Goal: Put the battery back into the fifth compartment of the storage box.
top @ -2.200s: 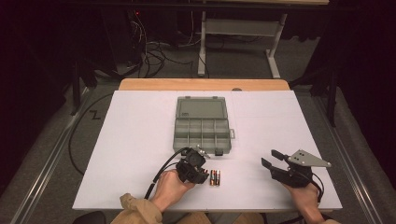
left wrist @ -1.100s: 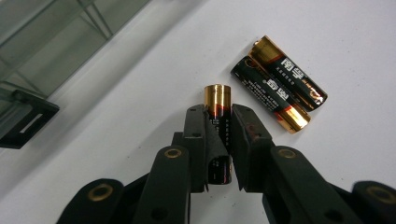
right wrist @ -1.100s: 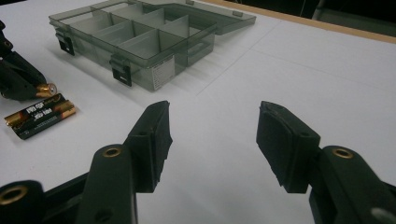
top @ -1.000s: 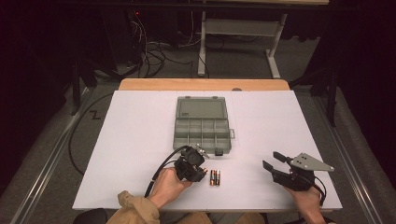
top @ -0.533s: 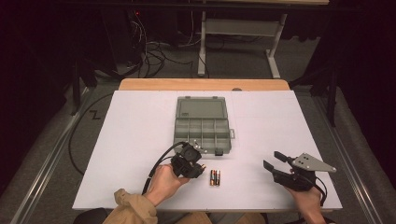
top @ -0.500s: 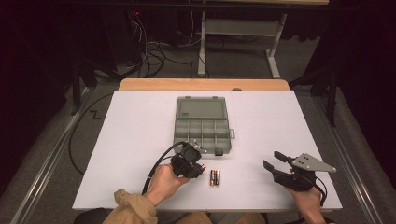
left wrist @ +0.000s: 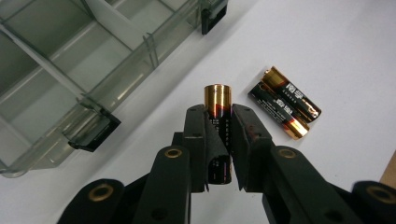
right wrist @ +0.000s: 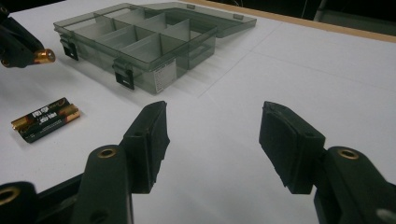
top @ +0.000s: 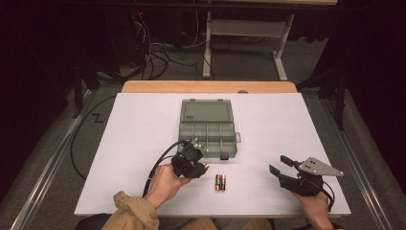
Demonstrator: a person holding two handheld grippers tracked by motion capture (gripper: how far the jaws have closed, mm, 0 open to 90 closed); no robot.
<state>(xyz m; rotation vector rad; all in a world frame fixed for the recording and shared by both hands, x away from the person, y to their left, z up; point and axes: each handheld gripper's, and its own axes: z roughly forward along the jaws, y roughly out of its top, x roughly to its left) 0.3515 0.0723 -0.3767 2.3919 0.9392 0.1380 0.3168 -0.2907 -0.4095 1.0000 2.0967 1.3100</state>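
Left tongs clamp a battery beside the box; right tongs gape apart.

Bare worktop left and right | open organizer box blocks centre, latches facing near edge | battery pair lies between both hand-held grippers | far edge free

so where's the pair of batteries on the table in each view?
High view: pair of batteries, low centre, on the white table.
Left gripper view: right of centre, just past the held battery.
Right gripper view: far left.
Shared landmark: grey compartment box.
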